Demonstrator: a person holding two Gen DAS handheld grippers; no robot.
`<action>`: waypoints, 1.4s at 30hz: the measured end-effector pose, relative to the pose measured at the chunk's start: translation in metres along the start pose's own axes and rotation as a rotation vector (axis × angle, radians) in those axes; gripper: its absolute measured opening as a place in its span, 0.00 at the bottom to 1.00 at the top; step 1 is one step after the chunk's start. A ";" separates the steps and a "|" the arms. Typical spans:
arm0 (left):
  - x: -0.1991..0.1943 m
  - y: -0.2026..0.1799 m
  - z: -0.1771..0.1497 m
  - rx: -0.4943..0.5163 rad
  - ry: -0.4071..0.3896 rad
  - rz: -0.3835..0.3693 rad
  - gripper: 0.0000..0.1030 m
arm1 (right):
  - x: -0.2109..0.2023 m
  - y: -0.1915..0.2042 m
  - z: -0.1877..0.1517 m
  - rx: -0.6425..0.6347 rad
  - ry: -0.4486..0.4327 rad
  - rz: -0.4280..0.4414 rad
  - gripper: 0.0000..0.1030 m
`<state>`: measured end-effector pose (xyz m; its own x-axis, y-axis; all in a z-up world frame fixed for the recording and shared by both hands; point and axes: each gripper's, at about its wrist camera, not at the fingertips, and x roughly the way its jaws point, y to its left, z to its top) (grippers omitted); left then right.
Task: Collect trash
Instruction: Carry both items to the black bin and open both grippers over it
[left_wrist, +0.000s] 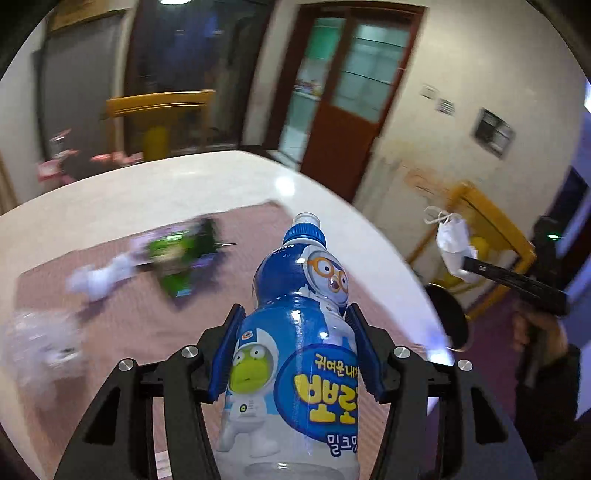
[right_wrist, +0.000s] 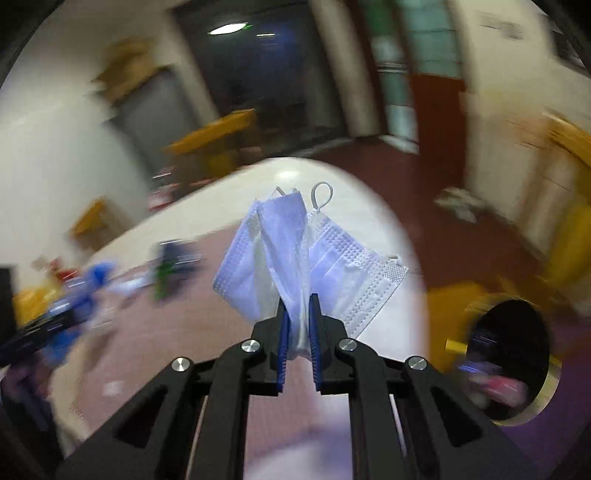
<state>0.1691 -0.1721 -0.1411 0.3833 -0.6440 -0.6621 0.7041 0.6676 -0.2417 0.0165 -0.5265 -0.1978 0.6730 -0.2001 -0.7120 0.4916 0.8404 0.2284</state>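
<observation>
Left hand-held gripper (left_wrist: 295, 345): jaws partly closed, blue pads clamped on both sides of one plastic bottle (left_wrist: 295, 354), blue and white cartoon label, blue cap ring with clear top; bottle base cut off by the lower frame edge. Bottle is carried above the near edge of the tabletop (left_wrist: 155, 184).

Right hand-held gripper (right_wrist: 298, 336): jaws nearly shut, pinching one crumpled white face mask (right_wrist: 295, 251), ear loops sticking up; mask is lifted above the tabletop's right side. In the left wrist view the same mask (left_wrist: 452, 243) hangs off the gripper's tip beyond the table edge, with a person's hand (left_wrist: 535, 332) on the handle, dim and partly cut off.

On the tabletop, one pink mat (left_wrist: 122, 314) carrying:
- one green and dark wrapper (left_wrist: 181, 258), motion-blurred, print unreadable;
- one white crumpled piece (left_wrist: 99, 278), kind unclear;
- one clear crumpled item (left_wrist: 40, 343) at the left edge, smeared.

Beside the tabletop, right: one round dark bin opening (right_wrist: 513, 354), gold rim, with blurred pink and blue contents.

Far: one brown glazed door (left_wrist: 354, 92); yellow furniture (left_wrist: 159, 103), count uncertain through blur.
</observation>
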 end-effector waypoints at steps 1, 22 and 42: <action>0.005 -0.012 0.002 0.013 0.001 -0.023 0.54 | 0.004 -0.029 -0.003 0.036 0.025 -0.067 0.11; 0.108 -0.206 0.017 0.272 0.124 -0.293 0.54 | 0.041 -0.240 -0.050 0.408 0.126 -0.357 0.76; 0.362 -0.392 -0.045 0.367 0.446 -0.333 0.95 | -0.099 -0.273 -0.066 0.549 -0.151 -0.341 0.76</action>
<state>0.0052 -0.6506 -0.3179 -0.1179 -0.5249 -0.8430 0.9303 0.2386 -0.2786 -0.2203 -0.7029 -0.2334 0.4801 -0.5116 -0.7126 0.8742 0.3468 0.3400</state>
